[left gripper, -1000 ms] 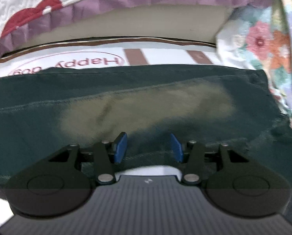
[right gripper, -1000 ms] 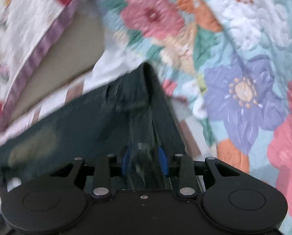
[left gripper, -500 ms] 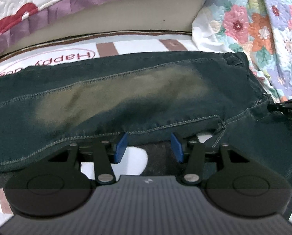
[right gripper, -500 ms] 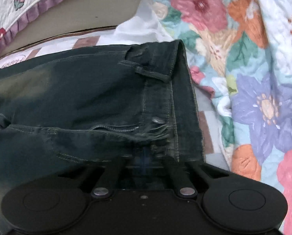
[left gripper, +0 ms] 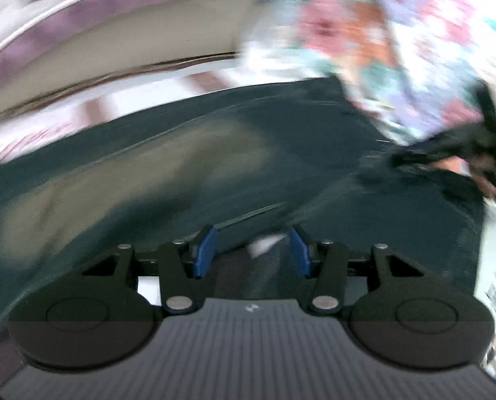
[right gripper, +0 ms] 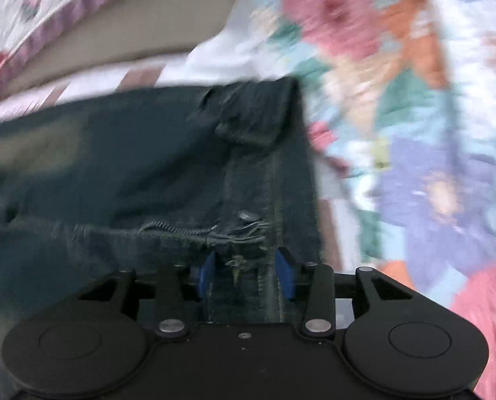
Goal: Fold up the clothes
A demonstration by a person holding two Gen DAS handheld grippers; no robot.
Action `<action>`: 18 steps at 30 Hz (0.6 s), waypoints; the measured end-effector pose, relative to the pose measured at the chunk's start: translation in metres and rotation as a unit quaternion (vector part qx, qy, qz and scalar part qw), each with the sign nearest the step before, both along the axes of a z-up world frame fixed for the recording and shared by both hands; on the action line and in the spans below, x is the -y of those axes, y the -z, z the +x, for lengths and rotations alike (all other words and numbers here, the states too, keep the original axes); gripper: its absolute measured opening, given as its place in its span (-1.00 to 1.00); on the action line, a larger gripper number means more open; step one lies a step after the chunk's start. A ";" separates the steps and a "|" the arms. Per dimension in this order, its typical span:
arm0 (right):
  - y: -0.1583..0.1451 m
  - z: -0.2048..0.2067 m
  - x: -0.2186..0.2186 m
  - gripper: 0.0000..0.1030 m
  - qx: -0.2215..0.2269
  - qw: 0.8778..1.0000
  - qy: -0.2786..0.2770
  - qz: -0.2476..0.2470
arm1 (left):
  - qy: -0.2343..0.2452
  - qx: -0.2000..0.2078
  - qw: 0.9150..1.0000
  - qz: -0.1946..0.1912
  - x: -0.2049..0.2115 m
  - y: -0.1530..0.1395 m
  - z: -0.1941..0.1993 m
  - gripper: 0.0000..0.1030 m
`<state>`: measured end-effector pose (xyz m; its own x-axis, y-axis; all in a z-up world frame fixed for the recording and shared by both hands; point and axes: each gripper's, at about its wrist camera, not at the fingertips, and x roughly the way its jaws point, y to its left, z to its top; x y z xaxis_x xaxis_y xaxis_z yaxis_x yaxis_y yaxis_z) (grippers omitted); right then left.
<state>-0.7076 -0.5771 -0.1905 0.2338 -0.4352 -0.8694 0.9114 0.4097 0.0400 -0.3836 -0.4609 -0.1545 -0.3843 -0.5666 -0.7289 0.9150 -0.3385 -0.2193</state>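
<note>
Dark blue jeans [left gripper: 181, 166] with a faded patch lie flat across the bed. My left gripper [left gripper: 251, 253] hovers over their near edge, open, with nothing pinched; the view is blurred. At the right of that view a hand holds my right gripper [left gripper: 447, 150] at the waistband. In the right wrist view the jeans [right gripper: 131, 153] show the waistband, button and fly. My right gripper [right gripper: 247, 273] has its jaws opening, and the waistband lies between the blue pads without being pressed.
A floral quilt [right gripper: 414, 133] is bunched right of the jeans, also at the upper right as the quilt [left gripper: 364, 33]. A white quilted cover with purple trim [left gripper: 114, 23] hangs behind. The striped white sheet [right gripper: 114, 80] shows beyond the jeans.
My right gripper, shut on the waistband half a second ago, has spread its jaws. The left gripper stayed open and swung and rolled, so its view tilted and the right gripper came further in.
</note>
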 end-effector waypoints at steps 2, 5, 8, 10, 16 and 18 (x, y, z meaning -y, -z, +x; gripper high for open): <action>0.006 0.001 0.008 -0.02 -0.004 1.000 -0.020 0.019 | 0.040 0.020 0.999 -0.002 0.014 0.001 -0.034 -0.07; 0.009 -0.005 0.006 0.07 0.021 0.999 -0.018 0.022 | 0.069 0.056 0.996 0.009 0.034 0.016 -0.070 -0.06; 0.011 -0.014 0.005 0.01 0.068 0.996 0.027 0.049 | 0.055 0.073 0.995 0.030 0.045 0.031 -0.084 -0.05; 0.008 -0.005 -0.003 -0.44 0.049 0.998 0.025 0.036 | 0.048 0.067 0.996 0.031 0.045 0.034 -0.084 -0.04; -0.007 0.026 -0.049 -0.73 -0.014 0.995 0.033 -0.088 | 0.052 0.068 0.996 0.020 0.039 0.034 -0.081 -0.04; -0.019 0.028 -0.066 -0.75 -0.018 0.990 0.052 -0.128 | 0.046 0.065 0.997 0.022 0.037 0.031 -0.080 -0.05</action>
<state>-0.6792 -0.5107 -0.1713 0.1478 -0.6629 -0.7340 0.9478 0.3069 -0.0863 -0.4632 -0.4980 -0.1856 -0.3330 -0.4993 -0.7999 0.9026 -0.4142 -0.1172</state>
